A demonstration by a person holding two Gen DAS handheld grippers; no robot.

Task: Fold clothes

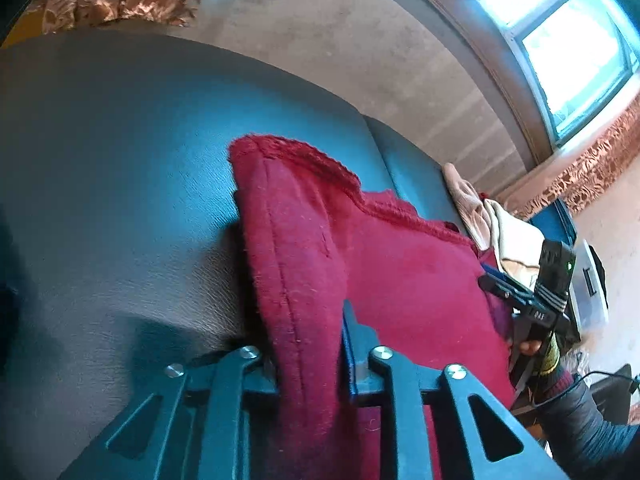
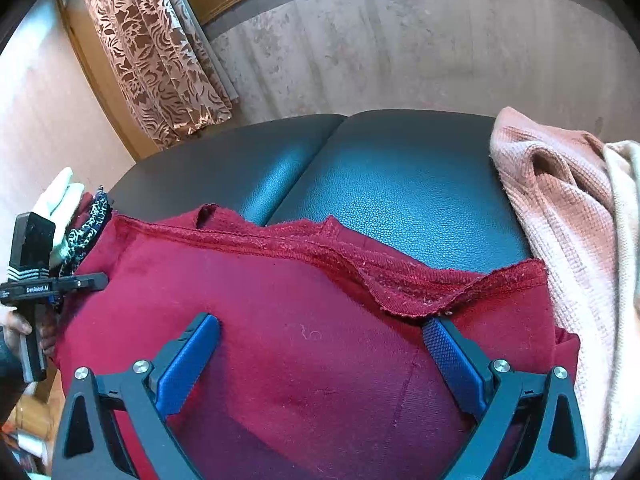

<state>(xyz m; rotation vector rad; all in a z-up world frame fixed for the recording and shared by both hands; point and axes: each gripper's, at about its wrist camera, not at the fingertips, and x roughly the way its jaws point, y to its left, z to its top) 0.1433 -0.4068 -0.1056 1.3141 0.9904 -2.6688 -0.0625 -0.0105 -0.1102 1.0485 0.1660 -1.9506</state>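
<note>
Fabric first: the dark red knit garment lies across the lower middle of the right wrist view, spread over the dark leather cushion, with its ribbed hem running left to right just above centre. The left gripper sits at the bottom centre of its own view with the jaws pinched nearly together on a thick fold of that red edge, cloth bunched up between the blue pads, so I'd say it's got a corner in hand to carry over for a fold. The right gripper is spread wide at the bottom of its frame, holding nothing, its pads down on or just over the flat part of the fabric; can't tell which. My guess is it's there to pin the cloth or line up for the opposite corner. The pink waffle-knit garment piled at the right edge looks like it's waiting its turn. A patterned curtain hangs upper left, out of the way
</note>
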